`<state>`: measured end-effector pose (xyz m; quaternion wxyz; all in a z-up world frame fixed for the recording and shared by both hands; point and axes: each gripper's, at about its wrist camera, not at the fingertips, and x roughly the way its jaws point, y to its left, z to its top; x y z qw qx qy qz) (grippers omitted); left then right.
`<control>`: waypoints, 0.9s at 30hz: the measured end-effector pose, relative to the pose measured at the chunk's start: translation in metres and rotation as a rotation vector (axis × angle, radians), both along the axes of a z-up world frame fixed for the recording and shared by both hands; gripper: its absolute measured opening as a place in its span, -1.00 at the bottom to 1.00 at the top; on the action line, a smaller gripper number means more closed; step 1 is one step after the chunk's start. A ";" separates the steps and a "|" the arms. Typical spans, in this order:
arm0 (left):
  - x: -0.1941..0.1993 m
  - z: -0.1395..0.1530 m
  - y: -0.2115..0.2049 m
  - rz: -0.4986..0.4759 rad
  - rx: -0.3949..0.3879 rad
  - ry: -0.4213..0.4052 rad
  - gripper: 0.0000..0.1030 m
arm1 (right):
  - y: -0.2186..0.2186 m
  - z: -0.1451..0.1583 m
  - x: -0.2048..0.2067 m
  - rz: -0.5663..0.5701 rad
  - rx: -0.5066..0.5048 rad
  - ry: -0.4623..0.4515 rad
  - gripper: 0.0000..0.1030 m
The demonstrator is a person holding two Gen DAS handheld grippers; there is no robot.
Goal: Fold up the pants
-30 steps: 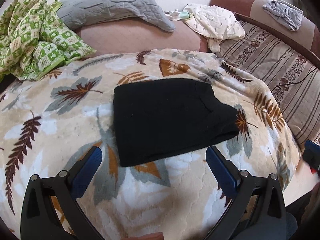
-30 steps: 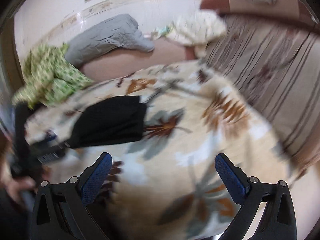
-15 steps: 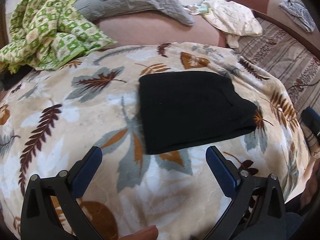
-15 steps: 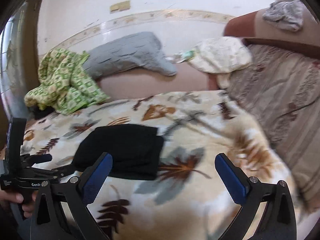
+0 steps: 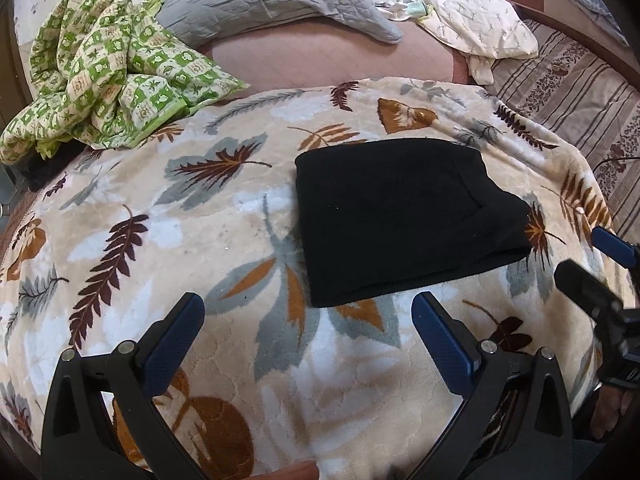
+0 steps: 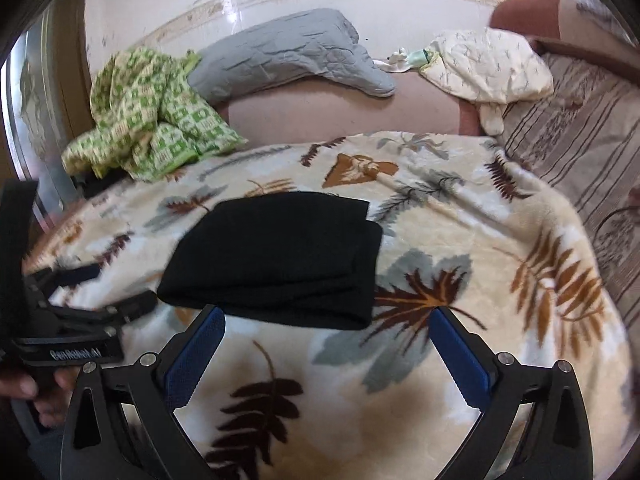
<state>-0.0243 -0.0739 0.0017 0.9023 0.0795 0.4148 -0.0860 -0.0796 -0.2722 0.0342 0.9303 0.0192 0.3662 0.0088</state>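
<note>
One leaf-patterned blanket (image 5: pixel 168 248) is seen spread wide, with one folded pair of black pants (image 5: pixel 404 216) laid at its centre toward two o'clock, while two grippers, left gripper (image 5: pixel 308 326) and right gripper (image 6: pixel 326 338), are held agape and empty.

A cream blanket (image 5: pixel 168 240) printed with brown, grey and orange leaves covered the bed. At its far left corner a green-and-white checked quilt (image 5: pixel 112 76) lay crumpled, touching a grey quilted pillow (image 5: pixel 272 0) propped against the wall. Farther right sat a pale patterned cloth (image 5: pixel 476 24), beside a brown striped mattress cover (image 5: pixel 580 96).
</note>
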 end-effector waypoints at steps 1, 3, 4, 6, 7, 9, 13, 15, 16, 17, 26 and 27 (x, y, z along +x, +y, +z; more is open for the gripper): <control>0.000 -0.001 0.000 0.004 -0.001 0.004 1.00 | 0.002 -0.001 -0.001 -0.002 -0.025 0.005 0.97; 0.001 -0.001 0.000 0.008 0.003 0.008 1.00 | 0.003 -0.003 -0.001 -0.016 -0.054 0.019 0.97; 0.001 -0.002 0.001 0.009 0.002 0.009 1.00 | 0.003 -0.004 0.000 -0.021 -0.052 0.030 0.97; 0.001 -0.002 0.002 0.008 -0.007 0.013 1.00 | 0.002 -0.006 0.001 -0.034 -0.047 0.047 0.97; 0.001 -0.002 0.002 0.006 -0.011 0.014 1.00 | 0.002 -0.006 0.001 -0.038 -0.049 0.049 0.97; 0.001 -0.002 0.003 0.007 -0.018 0.015 1.00 | 0.003 -0.005 -0.001 -0.031 -0.055 0.040 0.97; 0.002 -0.002 0.004 0.010 -0.026 0.019 1.00 | 0.007 -0.006 -0.003 -0.023 -0.097 0.041 0.98; 0.002 -0.002 0.004 0.009 -0.027 0.021 1.00 | 0.007 -0.007 -0.003 -0.026 -0.106 0.045 0.98; 0.002 -0.003 0.003 0.010 -0.025 0.021 1.00 | 0.007 -0.006 -0.004 -0.028 -0.108 0.042 0.98; 0.002 -0.003 0.003 0.011 -0.024 0.022 1.00 | 0.006 -0.006 -0.005 -0.029 -0.107 0.039 0.98; 0.003 -0.005 0.003 0.007 -0.025 0.030 1.00 | 0.001 0.000 -0.008 -0.035 -0.099 0.010 0.97; 0.003 -0.006 0.003 0.006 -0.025 0.032 1.00 | 0.001 0.000 -0.008 -0.035 -0.100 0.008 0.97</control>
